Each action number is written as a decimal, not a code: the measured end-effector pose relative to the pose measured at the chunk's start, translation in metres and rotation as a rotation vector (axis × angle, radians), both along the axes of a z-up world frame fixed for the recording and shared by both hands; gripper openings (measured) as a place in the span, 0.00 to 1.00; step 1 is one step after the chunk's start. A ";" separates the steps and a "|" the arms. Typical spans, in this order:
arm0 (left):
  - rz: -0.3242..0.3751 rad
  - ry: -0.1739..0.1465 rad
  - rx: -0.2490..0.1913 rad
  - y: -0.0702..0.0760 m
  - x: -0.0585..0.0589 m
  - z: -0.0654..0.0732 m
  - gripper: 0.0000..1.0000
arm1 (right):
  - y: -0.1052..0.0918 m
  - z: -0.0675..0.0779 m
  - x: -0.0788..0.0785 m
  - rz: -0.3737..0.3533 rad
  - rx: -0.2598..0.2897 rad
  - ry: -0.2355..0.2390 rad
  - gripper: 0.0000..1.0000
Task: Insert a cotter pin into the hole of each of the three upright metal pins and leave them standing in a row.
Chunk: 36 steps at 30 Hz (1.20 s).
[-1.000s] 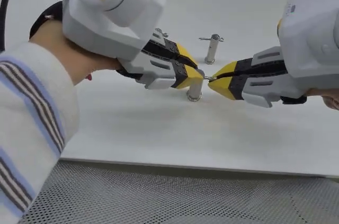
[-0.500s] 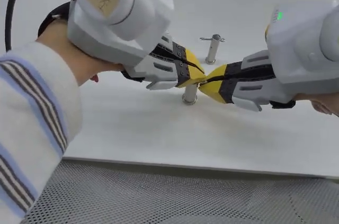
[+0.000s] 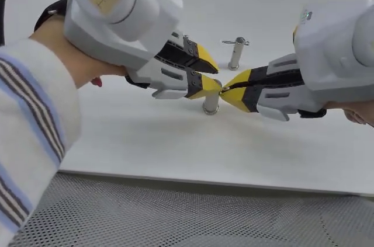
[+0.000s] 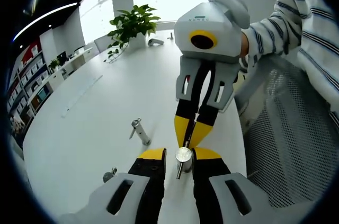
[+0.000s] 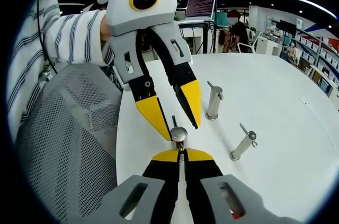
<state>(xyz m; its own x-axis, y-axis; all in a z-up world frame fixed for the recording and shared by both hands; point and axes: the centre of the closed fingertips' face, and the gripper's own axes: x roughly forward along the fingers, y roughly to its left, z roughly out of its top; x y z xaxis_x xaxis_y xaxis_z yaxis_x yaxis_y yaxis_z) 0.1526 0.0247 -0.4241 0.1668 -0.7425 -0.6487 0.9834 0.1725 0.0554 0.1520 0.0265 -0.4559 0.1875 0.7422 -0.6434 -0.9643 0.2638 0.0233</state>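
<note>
A short upright metal pin (image 3: 211,104) stands on the white table (image 3: 175,142) between my two grippers. My left gripper (image 3: 214,77) is open, with its yellow jaws a little apart on either side of the pin's head (image 4: 183,155). From the other side my right gripper (image 3: 225,90) is shut on a thin cotter pin (image 5: 180,149), its tip at the pin's head (image 5: 178,134). Two more metal pins (image 5: 214,102) (image 5: 242,145) stand further back, each with a cotter pin through it; one leans in the right gripper view.
The table's near edge runs along the bottom of the head view, with a grey mesh chair (image 3: 175,218) below it. A potted plant (image 4: 132,23) stands at the table's far end. A person (image 5: 235,30) sits at a monitor far behind.
My left gripper's jaws have opened off the metal pin. The right gripper moved in to the pin a second ago and has held there since.
</note>
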 end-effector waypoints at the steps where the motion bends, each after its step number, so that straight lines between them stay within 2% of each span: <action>1: 0.000 0.002 0.001 0.000 0.000 0.000 0.16 | 0.000 0.000 0.000 0.000 -0.001 -0.001 0.00; 5: -0.006 0.010 0.007 0.000 -0.001 -0.003 0.16 | -0.001 0.001 0.004 0.006 -0.005 -0.047 0.00; 10: -0.008 0.015 0.014 0.001 -0.002 -0.006 0.15 | -0.005 0.004 0.004 0.003 -0.006 -0.053 0.08; 14: -0.007 0.020 0.014 0.000 -0.001 -0.007 0.15 | -0.009 0.006 0.003 0.003 -0.009 -0.057 0.06; 20: -0.012 0.031 0.022 -0.002 -0.004 -0.010 0.10 | -0.013 0.006 0.000 0.001 -0.016 -0.047 0.00; 24: -0.019 0.023 0.032 -0.008 -0.009 -0.009 0.10 | -0.011 0.011 0.001 -0.034 0.031 -0.018 0.00; 26: -0.016 0.025 0.026 -0.009 -0.009 -0.008 0.10 | -0.009 0.013 0.000 -0.031 0.039 -0.026 0.00; 32: -0.016 0.021 0.022 -0.012 -0.011 -0.007 0.10 | -0.006 0.012 -0.002 -0.020 0.022 -0.027 0.00; 36: -0.011 0.031 0.022 -0.011 -0.011 -0.007 0.10 | -0.004 0.011 -0.004 -0.021 0.021 -0.026 0.00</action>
